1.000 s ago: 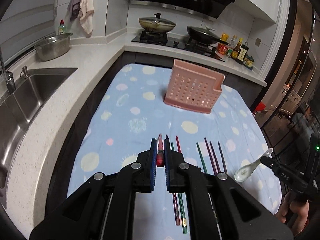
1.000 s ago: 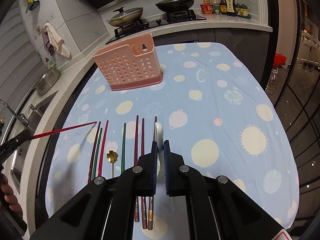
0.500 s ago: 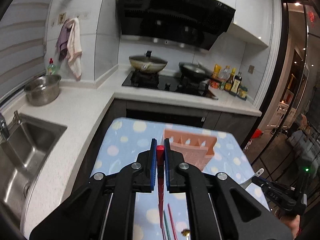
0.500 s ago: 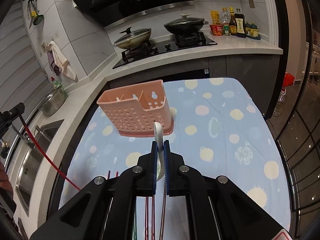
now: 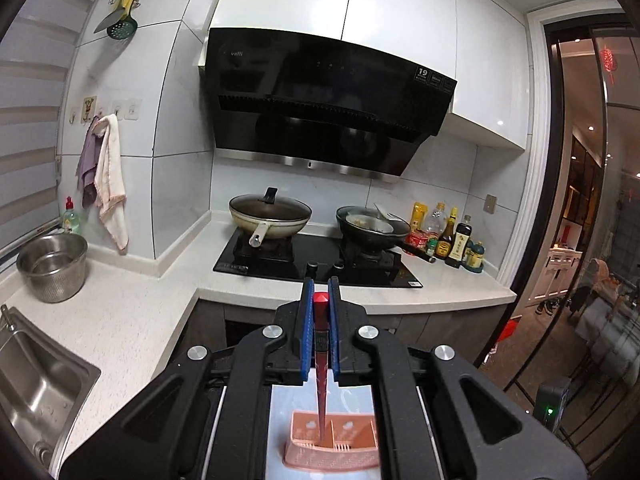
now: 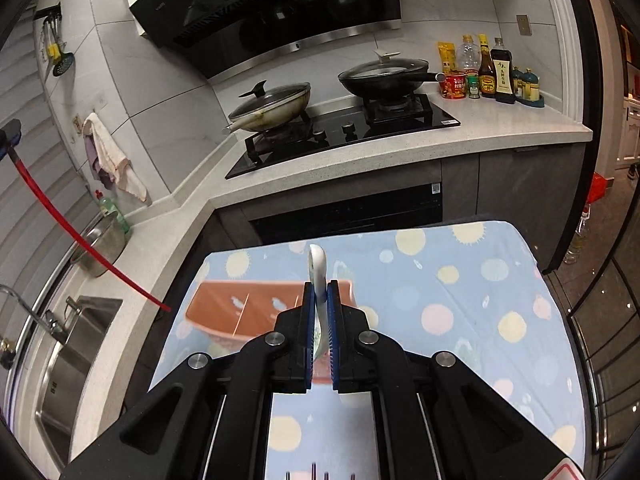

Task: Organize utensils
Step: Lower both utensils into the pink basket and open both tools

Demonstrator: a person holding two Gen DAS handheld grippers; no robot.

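Left wrist view
Left gripper (image 5: 320,298): blue pads clamped on the square top of a red chopstick (image 5: 321,364).
Red chopstick: hangs point down, its tip over the pink utensil caddy (image 5: 334,450) on the blue cloth.

Right wrist view
Right gripper (image 6: 319,286): pads pinched on a white ceramic spoon (image 6: 317,270), handle rising above the fingertips.
Pink utensil caddy (image 6: 244,310): below the gripper, on the spotted tablecloth (image 6: 460,320).
Red chopstick (image 6: 80,240): slants down from the left edge, tip just short of the caddy.
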